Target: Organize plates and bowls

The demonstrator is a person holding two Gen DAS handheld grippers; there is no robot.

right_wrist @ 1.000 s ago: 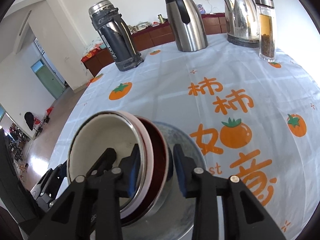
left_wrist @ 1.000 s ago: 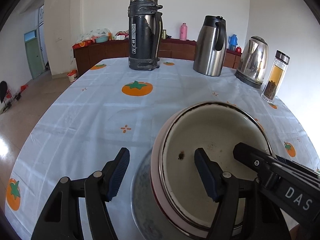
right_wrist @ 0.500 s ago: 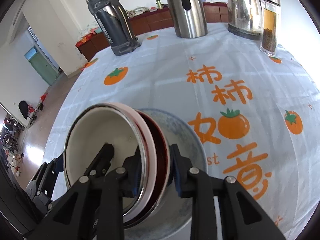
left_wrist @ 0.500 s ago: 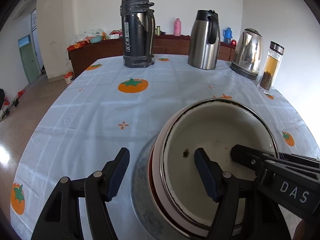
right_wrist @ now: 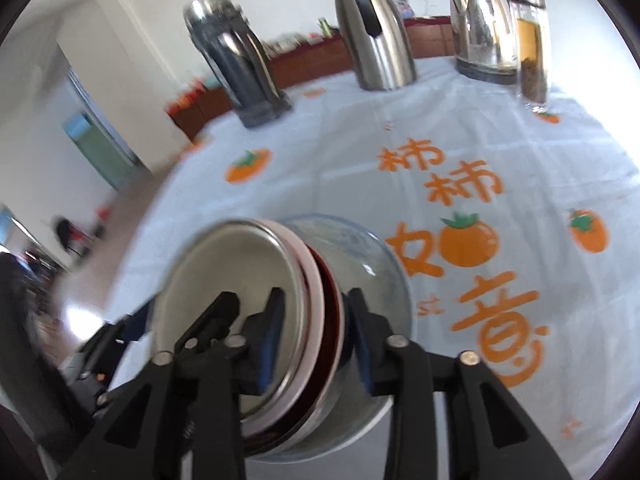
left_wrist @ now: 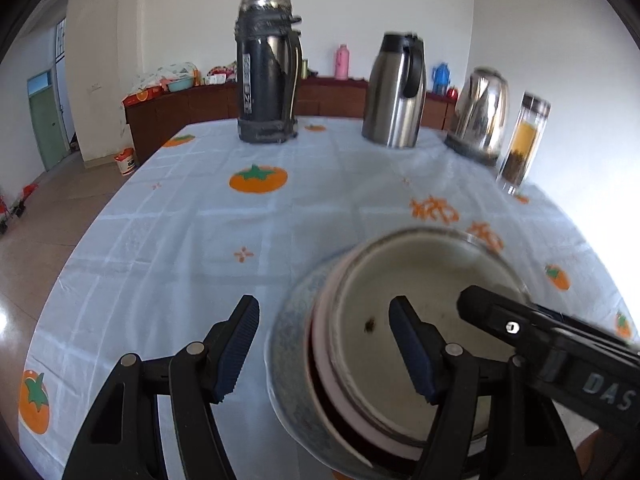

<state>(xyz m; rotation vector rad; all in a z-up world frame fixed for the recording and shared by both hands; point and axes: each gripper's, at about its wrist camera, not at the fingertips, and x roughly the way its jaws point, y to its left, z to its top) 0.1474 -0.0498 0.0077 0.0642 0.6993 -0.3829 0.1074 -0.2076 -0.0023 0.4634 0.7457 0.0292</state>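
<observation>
tablecloth [left_wrist: 168,240] w/ persimmon print, white walls; left jaws wide, right jaws just widening astride bowl rims [right_wrist: 316,280].

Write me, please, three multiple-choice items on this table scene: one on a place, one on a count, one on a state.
1. The glass tea bottle stands: A) right of the electric kettle; B) on the floor; C) inside a bowl.
2. Tall vessels at the tablecloth's far end: A) two; B) four; C) six.
3. The left tongs are: A) shut on the kettle; B) open, one finger inside the top bowl; C) shut, empty.
A: the bottle is rightmost.
B: flask, carafe, kettle, bottle.
B: the pads stand wide apart astride the bowl's rim.
</observation>
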